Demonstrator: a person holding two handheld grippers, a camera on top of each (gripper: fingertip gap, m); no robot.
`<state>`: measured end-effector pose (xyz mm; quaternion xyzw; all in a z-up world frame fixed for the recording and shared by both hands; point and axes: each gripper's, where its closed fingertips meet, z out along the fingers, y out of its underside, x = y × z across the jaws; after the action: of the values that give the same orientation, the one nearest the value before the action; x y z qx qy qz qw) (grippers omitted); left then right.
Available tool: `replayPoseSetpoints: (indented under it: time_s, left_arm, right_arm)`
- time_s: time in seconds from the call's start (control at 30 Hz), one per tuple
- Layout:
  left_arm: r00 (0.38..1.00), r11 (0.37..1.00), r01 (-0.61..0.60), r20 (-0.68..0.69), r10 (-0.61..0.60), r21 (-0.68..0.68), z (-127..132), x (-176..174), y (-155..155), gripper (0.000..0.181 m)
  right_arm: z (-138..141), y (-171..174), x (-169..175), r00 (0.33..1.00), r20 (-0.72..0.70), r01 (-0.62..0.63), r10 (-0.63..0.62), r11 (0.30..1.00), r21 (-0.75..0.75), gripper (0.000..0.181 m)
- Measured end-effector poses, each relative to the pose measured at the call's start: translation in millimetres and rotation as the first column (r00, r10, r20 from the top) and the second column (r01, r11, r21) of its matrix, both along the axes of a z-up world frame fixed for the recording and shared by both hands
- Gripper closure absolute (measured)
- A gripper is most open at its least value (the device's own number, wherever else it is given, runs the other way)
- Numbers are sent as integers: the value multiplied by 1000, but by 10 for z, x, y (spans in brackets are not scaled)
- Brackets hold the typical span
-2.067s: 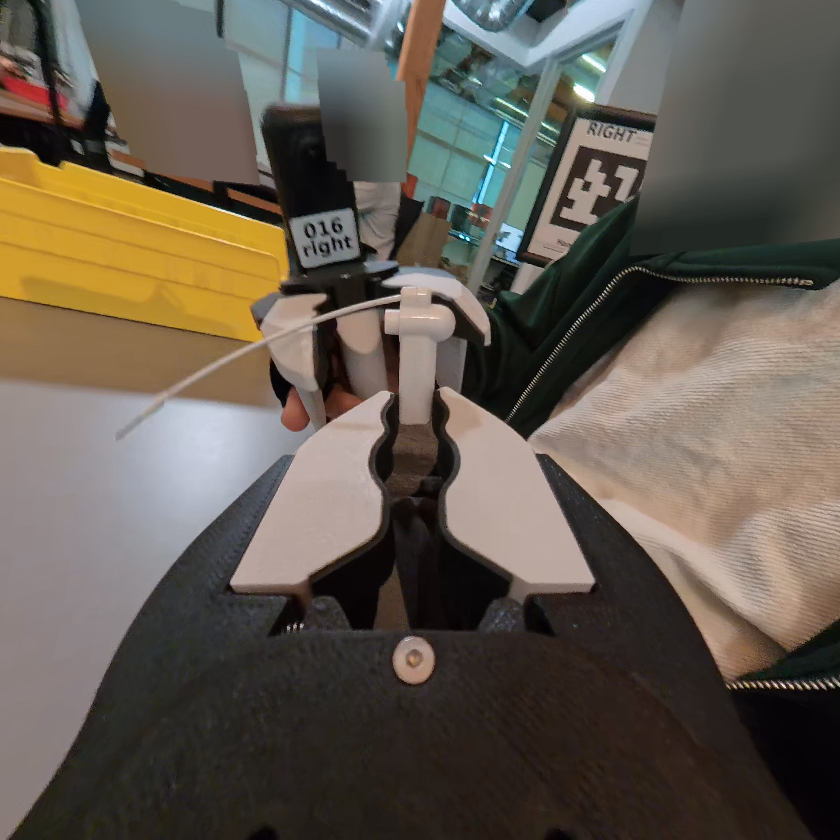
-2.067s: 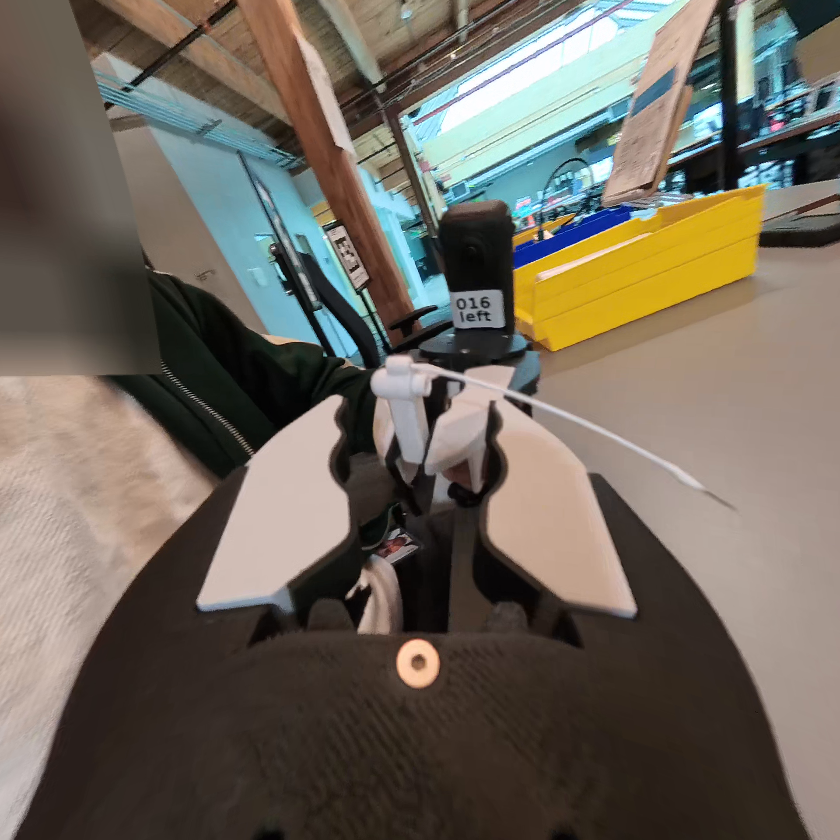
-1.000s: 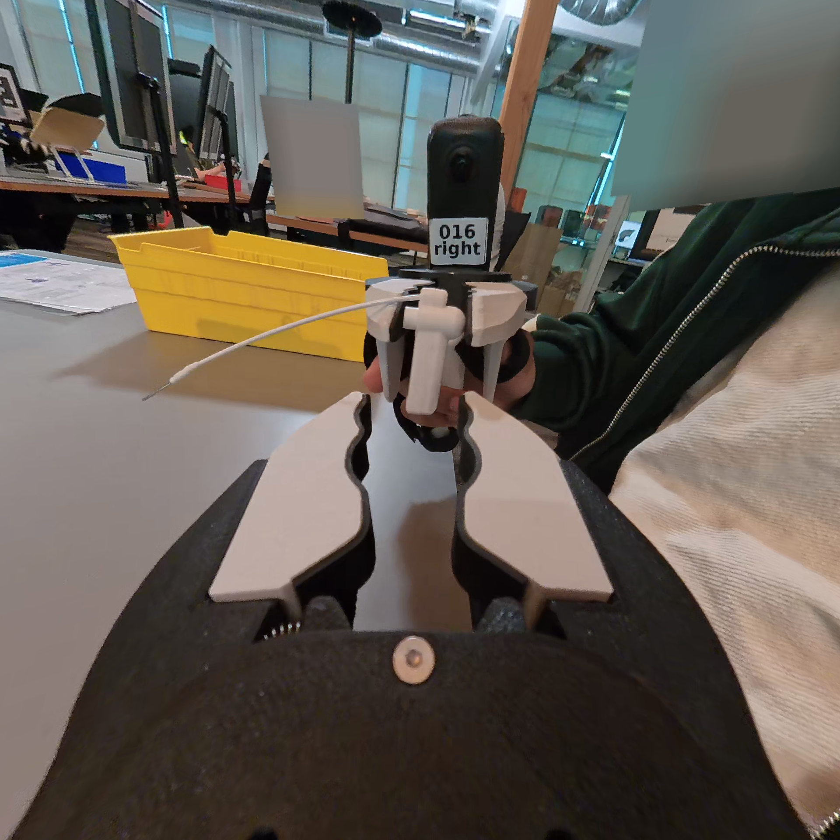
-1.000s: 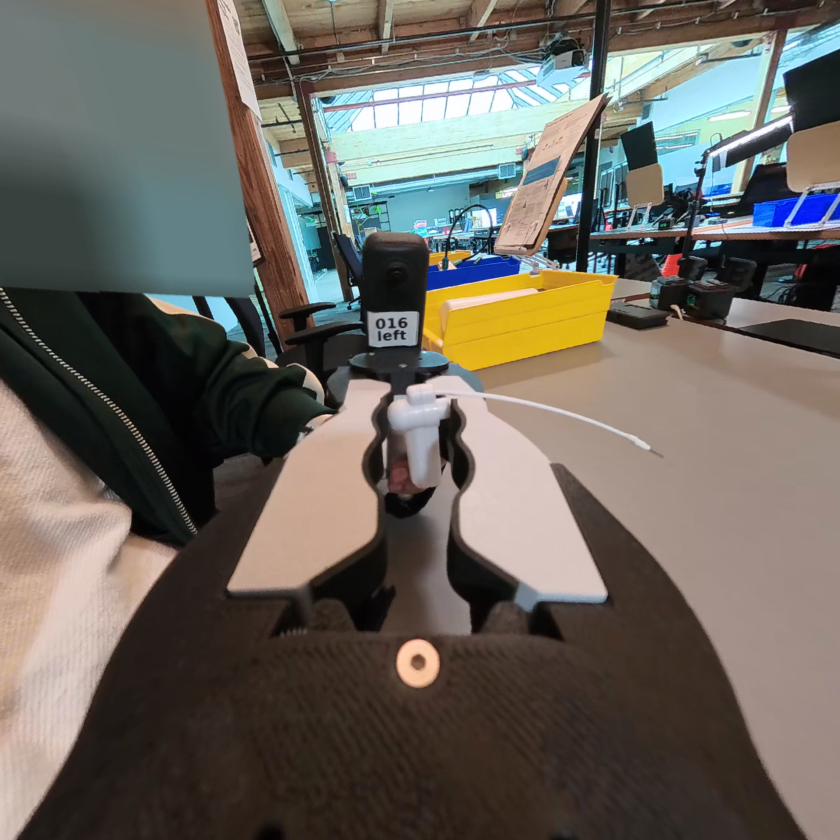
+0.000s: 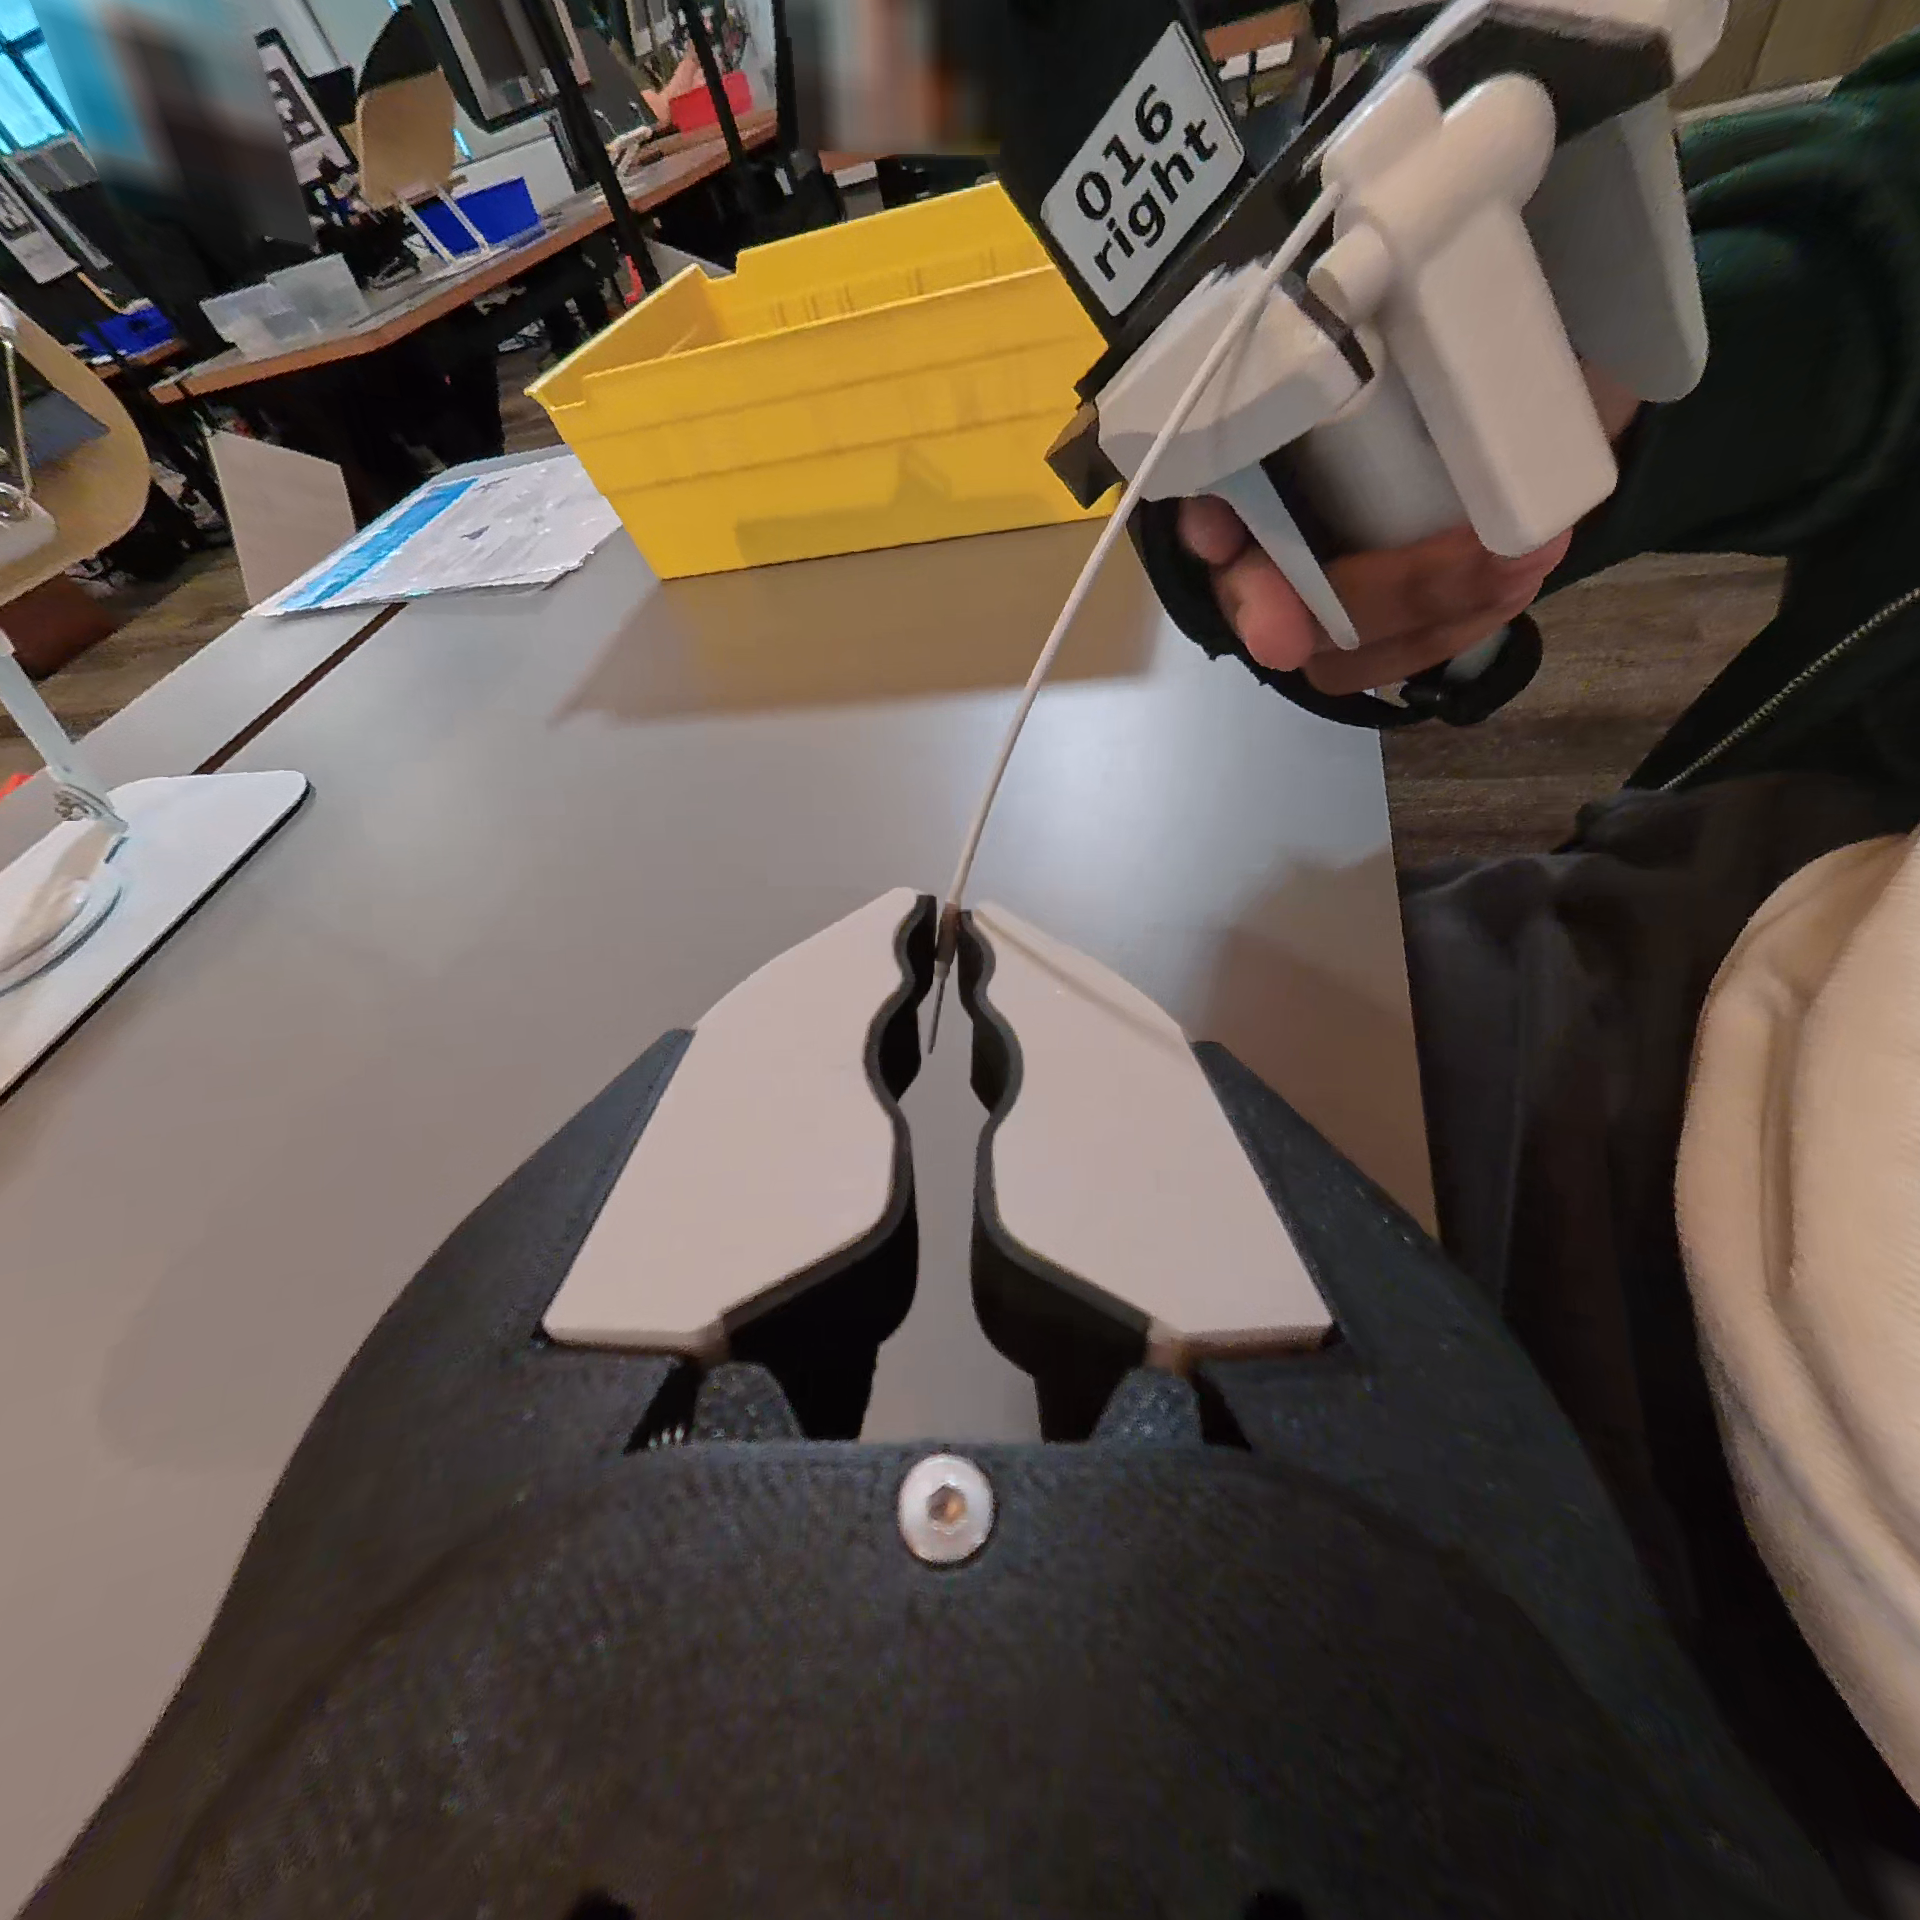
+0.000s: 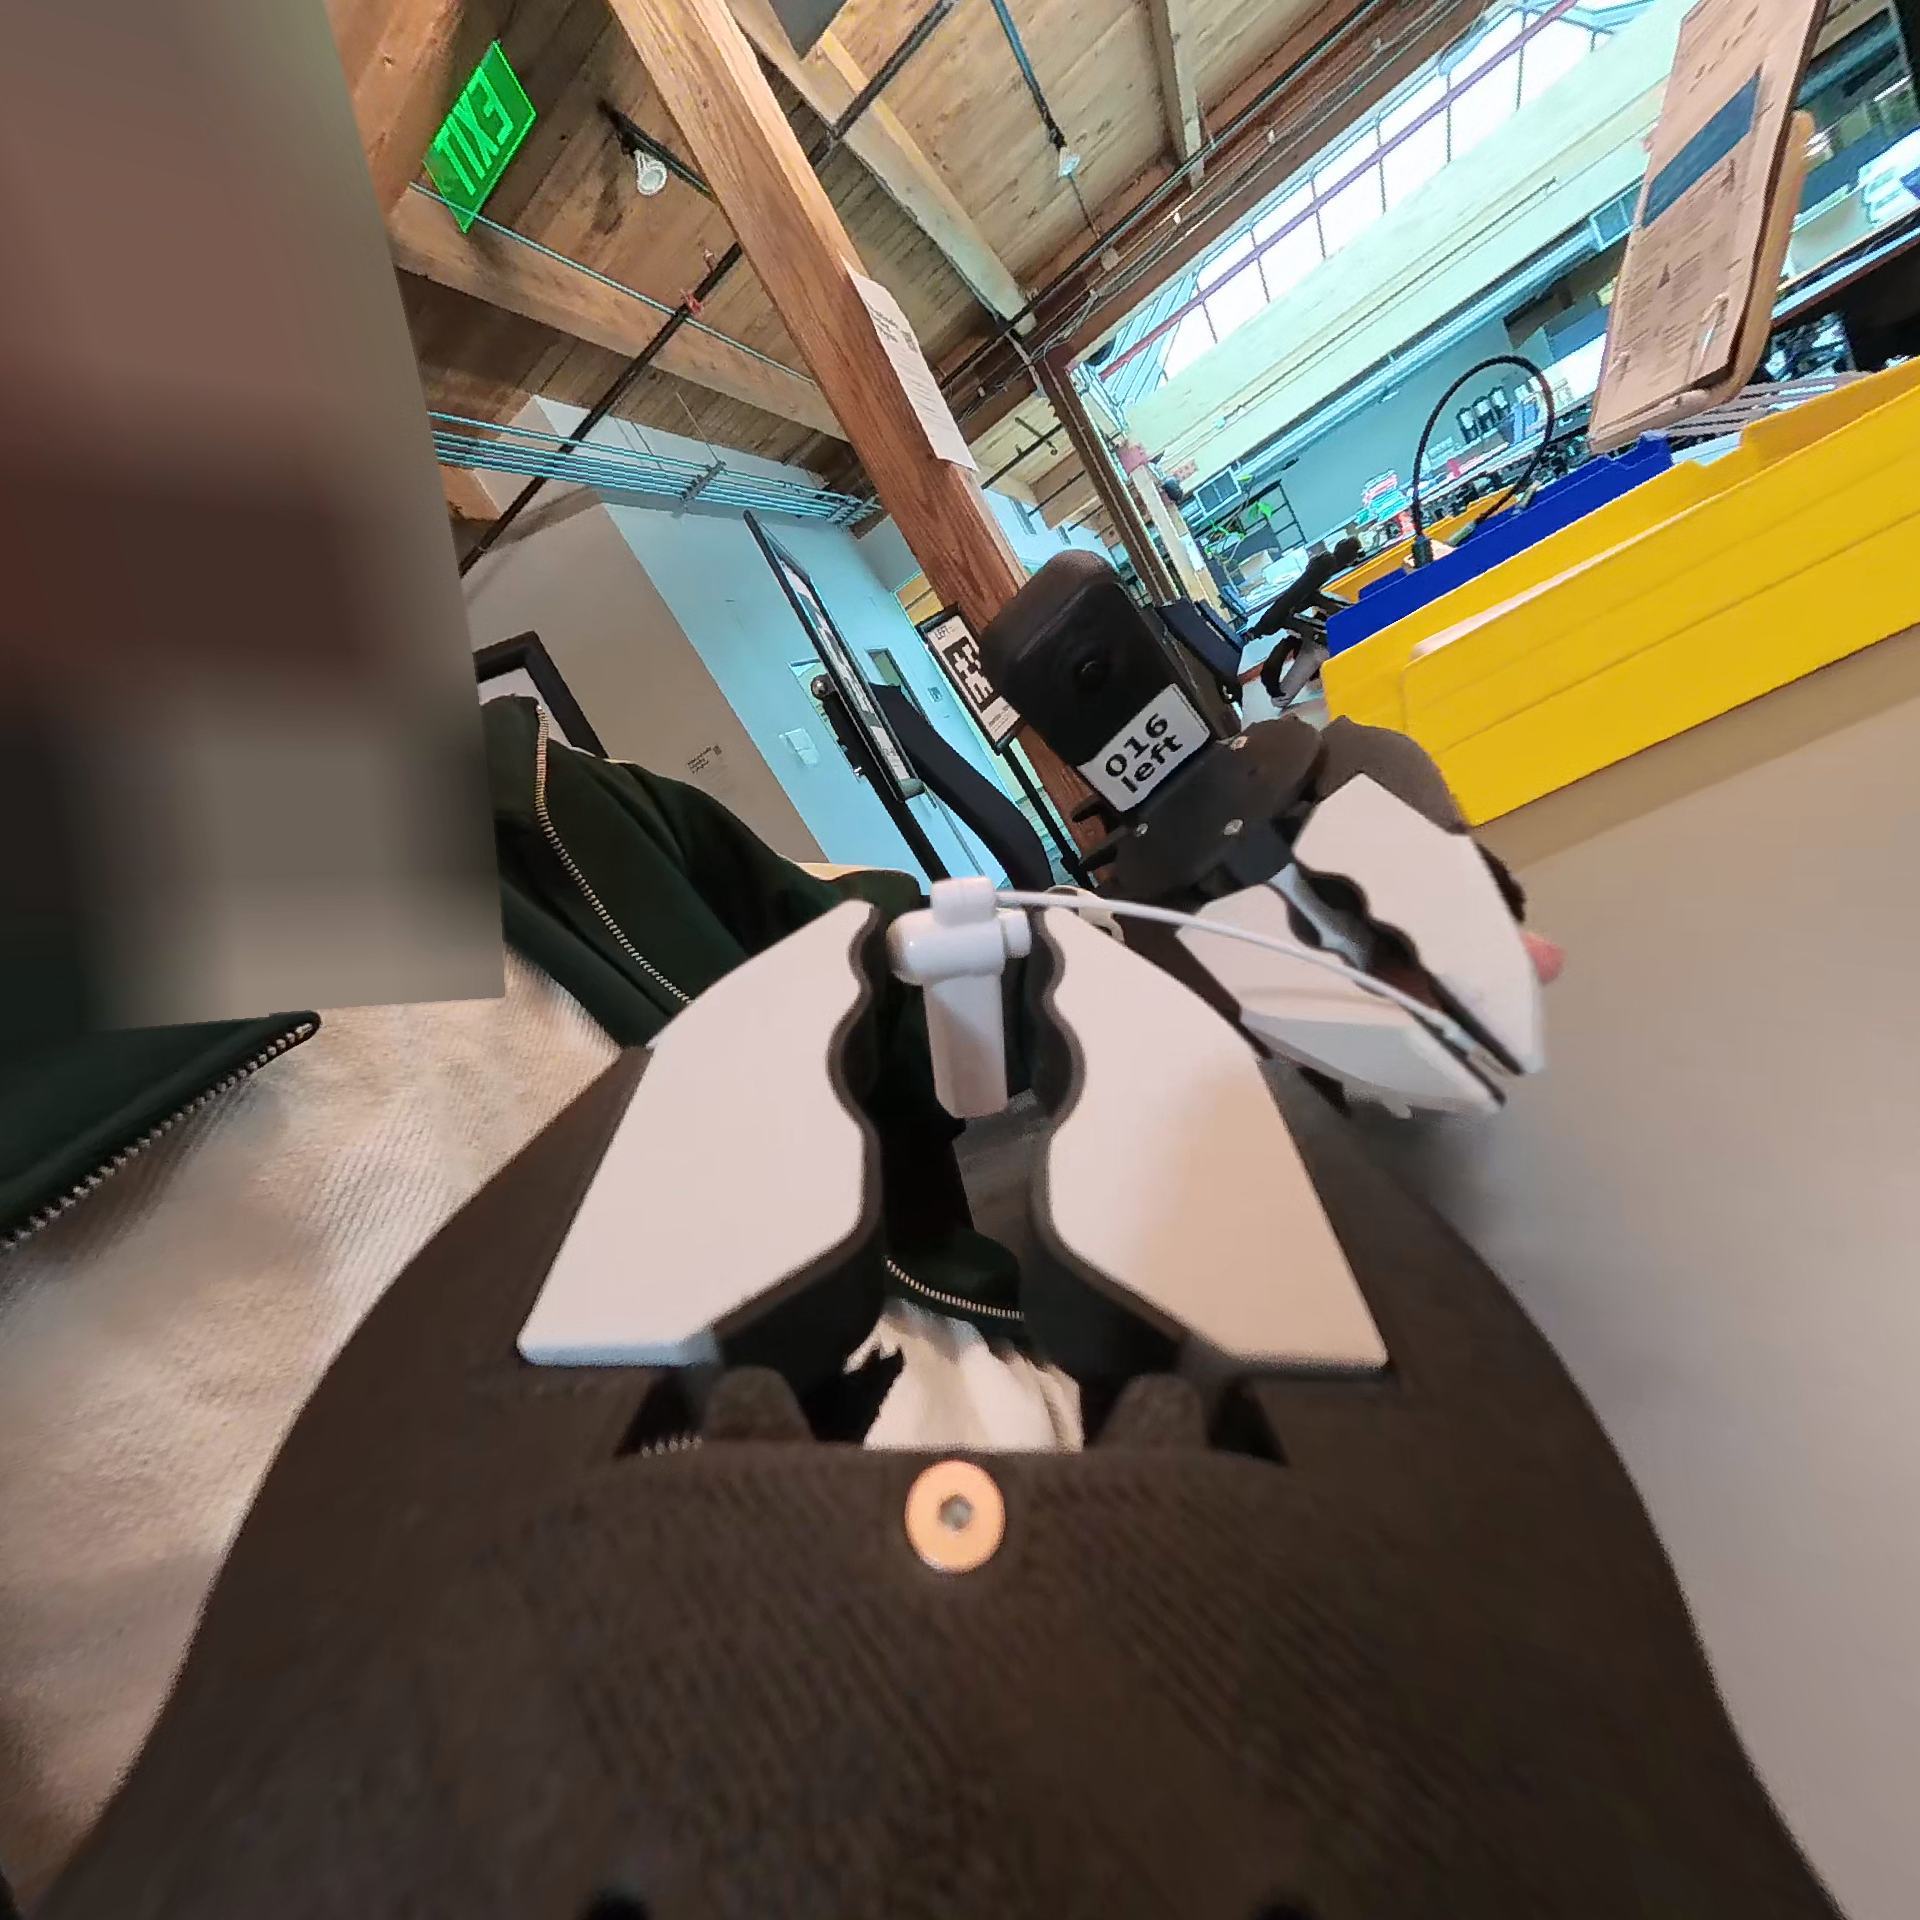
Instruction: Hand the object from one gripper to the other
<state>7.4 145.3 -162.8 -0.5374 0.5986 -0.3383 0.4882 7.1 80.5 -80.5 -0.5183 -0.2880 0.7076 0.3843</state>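
Cable tie (image 5: pixel 1049 665) spans both tools above the worktop's (image 5: pixel 520 935) near-right edge: head in right gripper (image 6: pixel 961 935), clenched; tip pinched by left gripper (image 5: pixel 943 925). Risk: thin tail slips w/ right's release.

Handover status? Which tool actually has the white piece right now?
Done: the left tool has pinched the thin tail tip of the white piece. In hand: both tools grip it, the right tool holding the chunky T-shaped body, tail stretched between them above the table. Left: the right tool lets go and backs off.
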Motion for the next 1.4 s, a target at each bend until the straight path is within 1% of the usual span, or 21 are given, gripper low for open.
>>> replayPoseSetpoints:
  time_s: [0.13, 0.17, 0.23, 0.27, 0.33, 0.43, 0.6, 0.7, 0.9, 0.97, 1.07, 1.17, 1.23, 1.3, 1.4]
  left_arm:
    - [1000, 999, 6, 30, -4, -43, 47, -10, 1, 178]
    - [999, 998, 6, 44, -3, -60, 66, -14, 6, 178]
    - [996, 994, 1, 85, 8, -107, 123, -29, 28, 177]
    - [993, 990, 0, 115, 16, -138, 164, -42, 46, 177]
    - [983, 979, 0, 180, 38, -203, 253, -82, 94, 178]
    - [963, 956, 3, 260, 76, -293, 348, -158, 183, 177]
    - [927, 914, 34, 354, 122, -403, 446, -248, 279, 178]
    - [919, 905, 35, 370, 138, -424, 463, -271, 307, 178]
    - [923, 906, 31, 361, 137, -423, 453, -258, 297, 178]
    - [923, 905, 29, 358, 138, -425, 446, -253, 295, 178]
    - [924, 902, 30, 355, 139, -431, 436, -250, 294, 178]
    - [926, 900, 28, 351, 141, -435, 426, -248, 298, 178]
    - [928, 902, 23, 344, 141, -431, 415, -244, 298, 178]
    - [935, 907, 12, 327, 139, -421, 394, -236, 294, 178]
    - [951, 924, -17, 280, 133, -382, 340, -213, 288, 177]
  right_arm:
    - [5, 34, 6, 1000, -9, 23, -23, 1000, -1, 155]
    - [12, 50, 12, 999, -15, 37, -37, 999, 0, 153]
    - [16, 107, 16, 997, -25, 78, -78, 997, -7, 136]
    - [5, 130, 15, 996, -25, 90, -90, 996, -17, 131]
    - [-24, 152, -1, 996, -20, 89, -90, 995, -47, 125]
    - [-65, 191, -15, 994, -4, 110, -110, 992, -66, 121]
    - [-167, 426, 81, 960, 56, 276, -273, 959, -59, 112]
    - [-176, 534, 179, 940, 47, 342, -339, 936, -85, 111]
    - [-185, 564, 224, 930, 50, 367, -363, 926, -90, 113]
    - [-181, 556, 212, 926, 64, 377, -373, 924, -59, 115]
    - [-154, 540, 226, 906, 90, 413, -414, 910, 29, 122]
    - [-127, 525, 263, 879, 121, 446, -462, 884, 136, 135]
    - [-113, 531, 298, 850, 144, 473, -507, 854, 218, 141]
    - [-121, 574, 359, 789, 184, 511, -587, 792, 334, 144]
    - [-156, 695, 500, 638, 234, 523, -734, 635, 568, 138]
